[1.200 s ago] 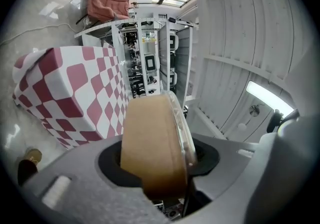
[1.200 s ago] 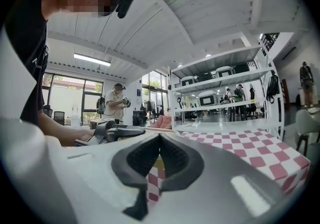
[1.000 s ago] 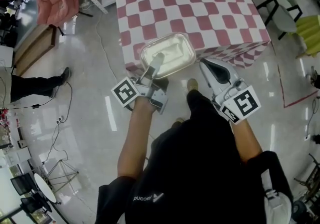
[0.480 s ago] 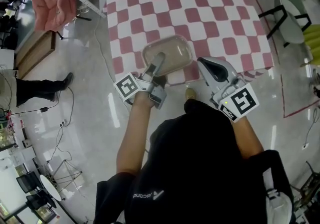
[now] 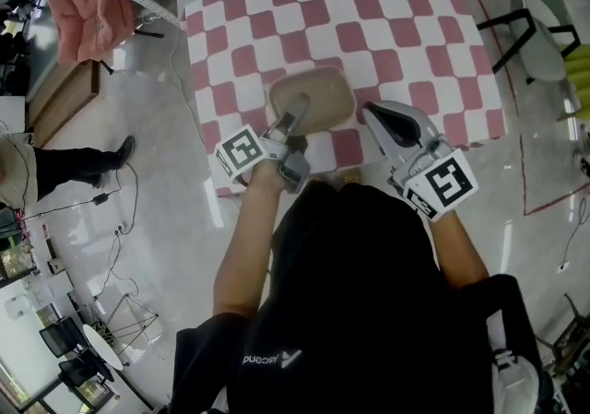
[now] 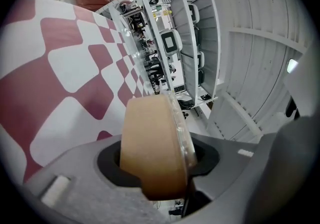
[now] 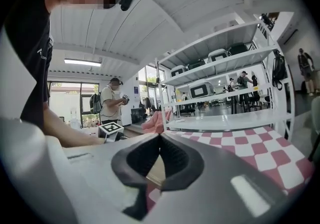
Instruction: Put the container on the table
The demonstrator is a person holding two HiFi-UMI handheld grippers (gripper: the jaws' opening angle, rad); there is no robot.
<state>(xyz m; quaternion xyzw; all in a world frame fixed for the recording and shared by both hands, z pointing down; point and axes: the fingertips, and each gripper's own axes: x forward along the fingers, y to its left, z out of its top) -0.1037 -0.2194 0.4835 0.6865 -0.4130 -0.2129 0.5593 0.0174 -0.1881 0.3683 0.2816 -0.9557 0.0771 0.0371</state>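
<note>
Grips the container (image 5: 313,97) by its near rim with the left gripper (image 5: 293,119), pads pinched on the wall. Has carried it within the last second from over the floor, short of the desk (image 5: 369,16), to above the checkered top, just inside the near edge and about midway along. Cannot tell whether its base touches the desk yet. Keeps the right gripper (image 5: 373,113) just beside the container's right end, jaws together, nothing between them. Leaves, most likely, only lowering and letting go; safer set further in from the near edge.
</note>
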